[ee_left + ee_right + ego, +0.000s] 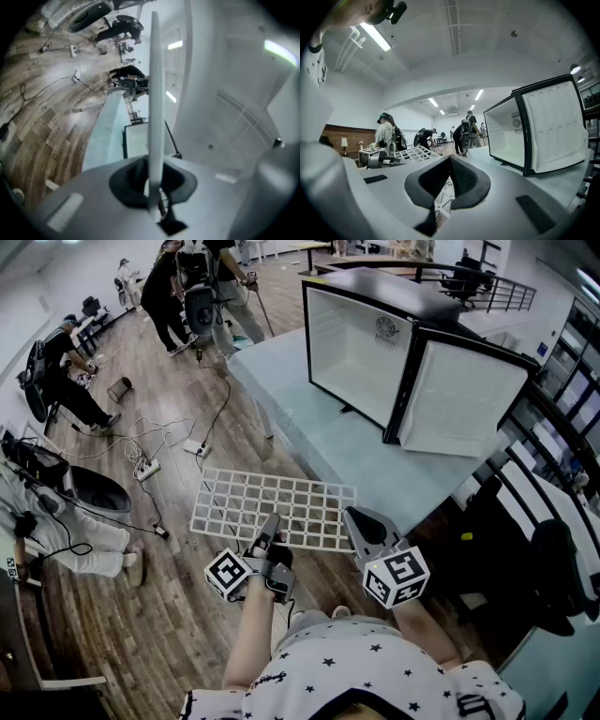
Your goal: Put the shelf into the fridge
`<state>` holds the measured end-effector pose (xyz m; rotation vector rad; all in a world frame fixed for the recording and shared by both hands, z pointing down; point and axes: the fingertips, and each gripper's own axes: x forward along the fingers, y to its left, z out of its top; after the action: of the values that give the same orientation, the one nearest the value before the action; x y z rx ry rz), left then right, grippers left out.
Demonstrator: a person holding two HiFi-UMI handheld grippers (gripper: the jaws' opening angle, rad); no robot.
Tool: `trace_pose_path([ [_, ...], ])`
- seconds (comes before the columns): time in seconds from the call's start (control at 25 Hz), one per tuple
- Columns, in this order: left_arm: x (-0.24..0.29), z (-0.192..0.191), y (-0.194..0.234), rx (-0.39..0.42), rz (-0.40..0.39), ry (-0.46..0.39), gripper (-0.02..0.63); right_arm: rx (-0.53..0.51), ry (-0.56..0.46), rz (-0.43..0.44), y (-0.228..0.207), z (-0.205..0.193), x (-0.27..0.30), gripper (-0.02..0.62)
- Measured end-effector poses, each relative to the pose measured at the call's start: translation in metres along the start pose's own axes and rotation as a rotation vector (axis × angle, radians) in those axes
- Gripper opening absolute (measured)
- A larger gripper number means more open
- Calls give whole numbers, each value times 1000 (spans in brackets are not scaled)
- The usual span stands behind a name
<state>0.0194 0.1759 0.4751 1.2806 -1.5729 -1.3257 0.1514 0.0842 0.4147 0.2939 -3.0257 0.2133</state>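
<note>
Grey table [309, 427], far right, bears the open fridge [375, 352]; we hold the shelf [272, 502] short of it, left gripper [272, 521] and right gripper [358, 518] clamped on its near edge. Next, likely: lift, slide in.

- Fridge [366, 343] stands on the table [309, 442], door [464, 399] open at its right.
- Shelf [272, 507] lies before it, over the table's near edge.
- Left gripper [272, 526] and right gripper [356, 521] side by side at the shelf's near edge.
</note>
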Motion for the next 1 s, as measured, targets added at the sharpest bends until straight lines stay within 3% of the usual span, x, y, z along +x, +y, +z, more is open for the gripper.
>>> trace_pose_path([
  [0.52,9,-20,-12,-14,-17,-5,31,-22,11,19,-13,0,-17,20],
  [1.0,11,-35,-9,-25,-1,-23,31,19,17,33,-28,-8,-30,21],
])
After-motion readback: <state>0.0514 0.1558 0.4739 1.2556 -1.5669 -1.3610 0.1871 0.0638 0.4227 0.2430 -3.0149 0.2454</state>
